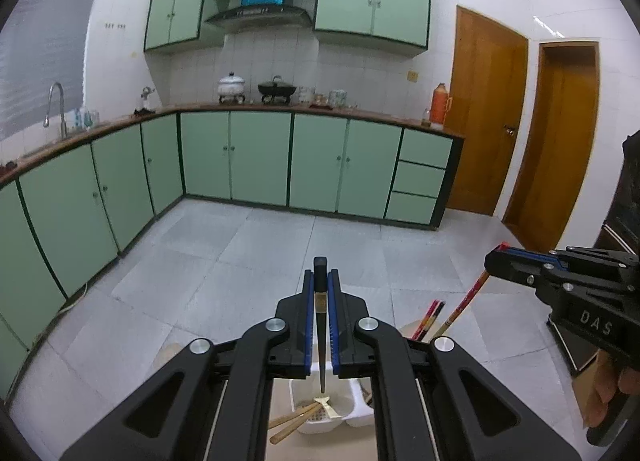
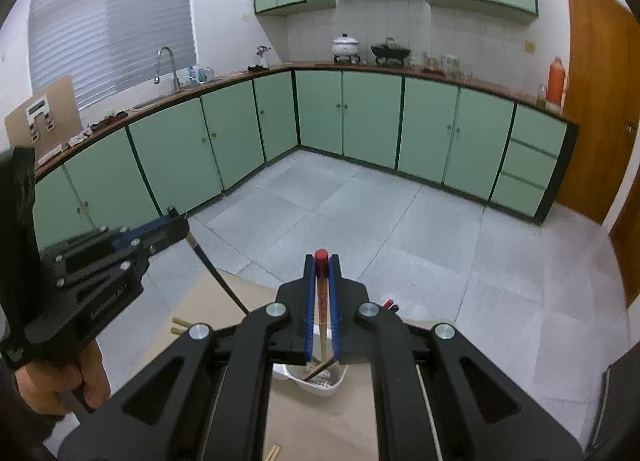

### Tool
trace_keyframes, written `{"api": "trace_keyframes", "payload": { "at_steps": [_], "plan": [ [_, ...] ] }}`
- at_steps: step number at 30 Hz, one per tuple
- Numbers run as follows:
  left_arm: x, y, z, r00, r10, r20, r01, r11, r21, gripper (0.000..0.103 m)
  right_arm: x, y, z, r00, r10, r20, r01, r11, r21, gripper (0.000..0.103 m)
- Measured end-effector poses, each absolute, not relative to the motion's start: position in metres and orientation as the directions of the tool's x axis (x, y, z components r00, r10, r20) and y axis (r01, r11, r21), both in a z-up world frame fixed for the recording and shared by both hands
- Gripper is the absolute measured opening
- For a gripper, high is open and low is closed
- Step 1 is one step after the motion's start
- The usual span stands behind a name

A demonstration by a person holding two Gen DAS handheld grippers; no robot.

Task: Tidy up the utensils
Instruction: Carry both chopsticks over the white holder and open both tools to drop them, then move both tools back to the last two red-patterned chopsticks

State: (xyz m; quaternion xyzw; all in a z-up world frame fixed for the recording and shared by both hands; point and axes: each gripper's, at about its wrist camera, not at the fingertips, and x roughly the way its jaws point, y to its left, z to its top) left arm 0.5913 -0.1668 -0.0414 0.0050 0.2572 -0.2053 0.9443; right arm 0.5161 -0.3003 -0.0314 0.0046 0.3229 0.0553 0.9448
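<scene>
My left gripper point(image 1: 320, 281) is shut on a black chopstick point(image 1: 320, 325) held upright, its tip down over a white utensil holder point(image 1: 344, 413) that has wooden chopsticks point(image 1: 292, 421) in it. My right gripper point(image 2: 322, 265) is shut on a red-topped chopstick point(image 2: 321, 301), its lower end inside the white holder point(image 2: 316, 379). Each gripper also shows in the other's view: the right one point(image 1: 500, 257) with its red chopstick point(image 1: 466, 301), the left one point(image 2: 176, 221) with its black chopstick point(image 2: 216, 273).
The holder stands on a cardboard-covered table point(image 2: 312, 417). More red chopsticks point(image 1: 430, 319) stand in a holder compartment. Loose wooden chopsticks point(image 2: 178, 325) lie on the cardboard. Green cabinets point(image 1: 256, 157), a tiled floor and wooden doors point(image 1: 484, 117) lie beyond.
</scene>
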Motion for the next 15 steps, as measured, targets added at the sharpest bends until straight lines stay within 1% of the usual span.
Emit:
{"api": "trace_keyframes", "payload": {
  "at_steps": [6, 8, 10, 13, 14, 15],
  "plan": [
    [0.608, -0.163, -0.075, 0.754, -0.366, -0.545, 0.371, 0.923, -0.106, 0.006, 0.532, -0.304, -0.068, 0.749, 0.119, -0.652, -0.080, 0.993, 0.089, 0.005],
    [0.610, -0.162, -0.082, 0.746, -0.354, -0.565, 0.361, 0.927, -0.104, 0.007, 0.535, -0.304, -0.077, 0.730, 0.126, -0.671, -0.075, 0.992, 0.104, 0.010],
    [0.609, -0.156, -0.082, 0.747, -0.352, -0.564, 0.354, 0.929, -0.112, 0.008, 0.530, -0.303, -0.081, 0.727, 0.123, -0.676, -0.074, 0.992, 0.101, 0.013],
    [0.596, -0.147, -0.071, 0.758, -0.365, -0.541, 0.368, 0.923, -0.107, 0.014, 0.513, -0.306, -0.073, 0.752, 0.123, -0.647, -0.077, 0.992, 0.099, 0.014],
    [0.585, -0.141, -0.062, 0.771, -0.365, -0.522, 0.376, 0.922, -0.089, 0.018, 0.503, -0.308, -0.068, 0.764, 0.130, -0.632, -0.078, 0.991, 0.110, 0.014],
    [0.576, -0.137, -0.056, 0.782, -0.365, -0.505, 0.381, 0.921, -0.077, 0.026, 0.495, -0.311, -0.064, 0.775, 0.136, -0.617, -0.081, 0.990, 0.117, 0.015]
  ]
}}
